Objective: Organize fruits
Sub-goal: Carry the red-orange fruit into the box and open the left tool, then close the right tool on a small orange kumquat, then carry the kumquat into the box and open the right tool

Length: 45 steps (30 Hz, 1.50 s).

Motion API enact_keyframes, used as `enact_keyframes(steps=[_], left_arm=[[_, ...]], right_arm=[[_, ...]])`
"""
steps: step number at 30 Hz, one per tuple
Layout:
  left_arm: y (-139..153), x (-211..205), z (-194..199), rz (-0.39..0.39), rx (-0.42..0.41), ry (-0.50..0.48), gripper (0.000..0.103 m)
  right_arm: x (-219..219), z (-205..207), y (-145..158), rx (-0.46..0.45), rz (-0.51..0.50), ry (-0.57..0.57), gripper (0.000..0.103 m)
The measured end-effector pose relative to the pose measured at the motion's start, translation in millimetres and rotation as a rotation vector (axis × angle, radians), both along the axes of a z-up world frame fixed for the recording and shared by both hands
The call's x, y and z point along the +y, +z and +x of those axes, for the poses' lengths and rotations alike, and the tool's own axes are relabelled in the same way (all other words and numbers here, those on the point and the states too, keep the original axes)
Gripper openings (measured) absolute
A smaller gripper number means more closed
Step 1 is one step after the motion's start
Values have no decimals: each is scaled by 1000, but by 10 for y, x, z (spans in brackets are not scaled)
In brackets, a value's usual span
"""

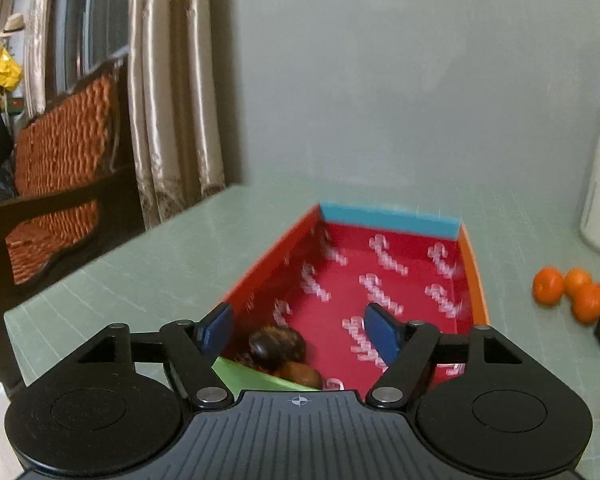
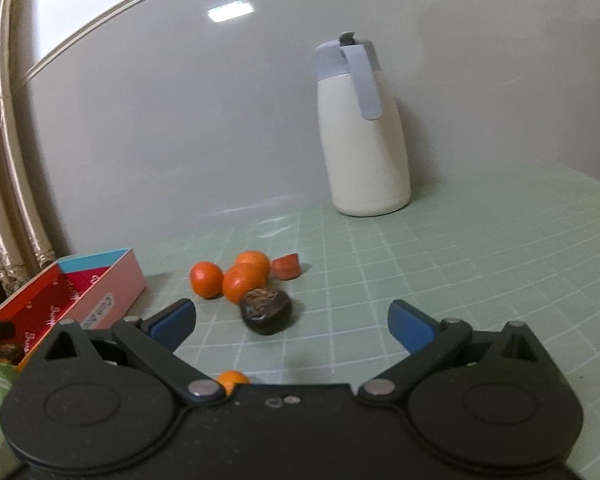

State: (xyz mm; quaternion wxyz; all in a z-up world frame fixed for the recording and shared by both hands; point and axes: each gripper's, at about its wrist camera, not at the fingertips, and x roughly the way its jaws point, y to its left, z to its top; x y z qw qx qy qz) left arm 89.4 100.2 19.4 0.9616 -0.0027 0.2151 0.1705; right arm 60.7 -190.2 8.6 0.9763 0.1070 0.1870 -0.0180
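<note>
A: Where's the fruit?
B: Two dark fruits (image 1: 278,346) lie in the red box (image 1: 268,264) under the left gripper (image 1: 300,330), jaws apart, holding nothing.
A: And the right gripper (image 2: 292,322)?
B: Apart, empty; oranges (image 2: 244,276) at twelve o'clock.

The right gripper (image 2: 292,326) hovers over the green grid mat (image 2: 460,264), jaws spread wide with nothing between them. Just ahead lies a dark fruit (image 2: 265,311), touching three oranges (image 2: 242,282). A white jug (image 2: 360,132) stands beyond.
</note>
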Motion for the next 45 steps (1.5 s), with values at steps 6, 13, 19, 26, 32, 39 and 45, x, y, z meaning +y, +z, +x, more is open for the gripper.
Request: enact_keyframes(steps=[6, 13, 19, 26, 32, 39, 45], left_arm=[[29, 101, -123, 13, -31, 17, 85], [53, 322, -263, 26, -62, 91, 94], [39, 469, -301, 26, -57, 118, 95], [27, 518, -355, 44, -57, 123, 95], [28, 568, -357, 35, -53, 134, 95], [29, 581, -371, 32, -55, 138, 95], [32, 605, -407, 45, -62, 150, 95]], right_arm=[[111, 34, -20, 9, -13, 32, 103], [229, 90, -72, 49, -7, 81, 89], [281, 174, -158, 103, 24, 104, 54], [271, 236, -248, 145, 86, 93, 34], [255, 275, -300, 165, 107, 82, 21], [250, 263, -313, 165, 96, 88, 20], [260, 182, -197, 93, 72, 85, 20]])
